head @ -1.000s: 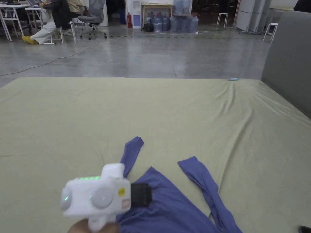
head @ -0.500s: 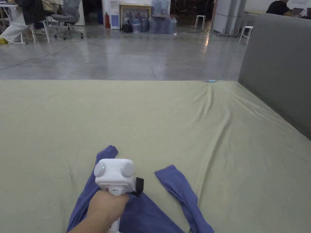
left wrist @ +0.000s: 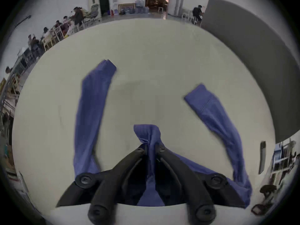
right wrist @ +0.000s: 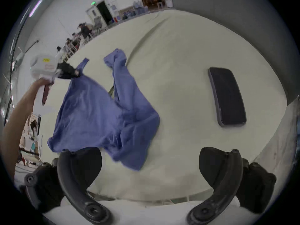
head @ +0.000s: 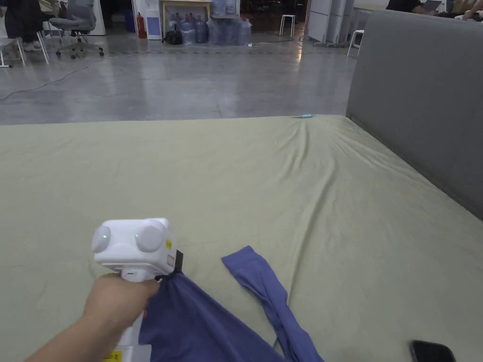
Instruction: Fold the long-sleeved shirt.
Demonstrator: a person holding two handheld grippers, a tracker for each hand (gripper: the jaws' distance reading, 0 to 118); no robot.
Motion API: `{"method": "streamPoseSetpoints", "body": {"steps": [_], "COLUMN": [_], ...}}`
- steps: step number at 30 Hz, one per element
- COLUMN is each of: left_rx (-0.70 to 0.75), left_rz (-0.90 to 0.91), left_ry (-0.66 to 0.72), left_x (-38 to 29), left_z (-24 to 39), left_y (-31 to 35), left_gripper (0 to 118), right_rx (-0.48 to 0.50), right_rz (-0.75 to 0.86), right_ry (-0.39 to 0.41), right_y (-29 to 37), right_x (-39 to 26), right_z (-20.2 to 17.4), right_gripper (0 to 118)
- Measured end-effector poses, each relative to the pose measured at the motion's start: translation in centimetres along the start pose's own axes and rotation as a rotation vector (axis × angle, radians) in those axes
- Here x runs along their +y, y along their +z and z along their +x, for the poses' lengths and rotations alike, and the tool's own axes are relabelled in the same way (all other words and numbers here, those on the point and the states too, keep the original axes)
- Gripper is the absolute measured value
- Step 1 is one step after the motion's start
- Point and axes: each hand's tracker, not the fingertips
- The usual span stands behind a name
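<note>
A blue long-sleeved shirt [head: 203, 325] lies on the pale green bed sheet [head: 283, 188], near the front edge. My left gripper [left wrist: 151, 148] is shut on a bunched fold of the shirt's body [left wrist: 148, 134] between the two sleeves, and lifts it off the sheet. One sleeve [left wrist: 92, 114] stretches away on the left, the other [left wrist: 215, 119] on the right. In the head view a hand holds the white left gripper [head: 175, 266] beside the right sleeve [head: 264, 287]. My right gripper [right wrist: 149, 153] hangs open over the sheet, near the shirt's closest edge [right wrist: 129, 160], holding nothing.
A dark phone [right wrist: 227, 97] lies on the sheet to the right of the shirt. A grey padded panel [head: 420, 94] stands along the bed's right side. A small blue object [head: 306, 116] sits at the far edge. Beyond are a concrete floor, desks and seated people.
The left gripper turned from sideways to pointing away, closed on the shirt between the sleeves, and moved left with the fabric rising under it. The head camera has swung right.
</note>
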Motion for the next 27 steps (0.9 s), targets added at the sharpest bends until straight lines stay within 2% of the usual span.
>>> {"method": "streamPoseSetpoints", "body": {"steps": [2, 4, 5, 7, 8, 9, 11, 15, 20, 24, 27], "left_rx": [0.001, 0.002, 0.0, -0.009, -0.01, -0.013, -0.012, -0.022, 0.011, 0.041, 0.054], "left_rz": [0.019, 0.06, 0.068, 0.084, 0.094, 0.105, 0.109, 0.176, 0.328, 0.471, 0.568], "left_ry": [-0.001, 0.018, 0.028, 0.054, 0.058, 0.06, 0.056, 0.075, 0.111, 0.17, 0.214], "left_x": [0.1, 0.1, 0.0, -0.2, -0.4, -0.7, -1.6, -1.2, 2.3, 6.9, 11.0], "left_z": [-0.8, -1.9, -2.4, -3.5, -3.9, -4.4, -4.7, -6.7, -8.5, -10.4, -11.7], "left_y": [2.4, 5.0, 6.1, 8.3, 9.3, 10.4, 12.7, 16.9, 24.2, 30.2, 34.1], "left_gripper": [1, 1, 1, 1, 1, 1, 1, 1, 1, 1, 1], "right_rx": [0.043, -0.038, -0.067, -0.045, -0.04, -0.014, 0.006, 0.058, 0.058, -0.072, -0.109], "right_rz": [-0.013, -0.042, -0.049, -0.011, -0.005, -0.007, 0.001, 0.124, 0.289, 0.467, 0.561], "right_ry": [0.018, 0.059, 0.087, 0.109, 0.118, 0.133, 0.161, 0.251, 0.44, 0.648, 0.689], "right_y": [-1.7, -3.3, -3.9, -3.6, -3.2, -2.8, -1.5, 4.1, 12.9, 19.6, 23.6], "right_x": [0.2, 0.2, 0.1, -0.5, -0.5, -0.6, -0.3, 2.9, 11.9, 19.8, 25.7], "right_z": [-0.3, -1.3, -1.7, -2.5, -2.9, -3.2, -4.0, -6.5, -11.8, -18.2, -22.3], "right_gripper": [118, 116, 108, 49, 28, 25, 9, 6, 6, 5, 5]}}
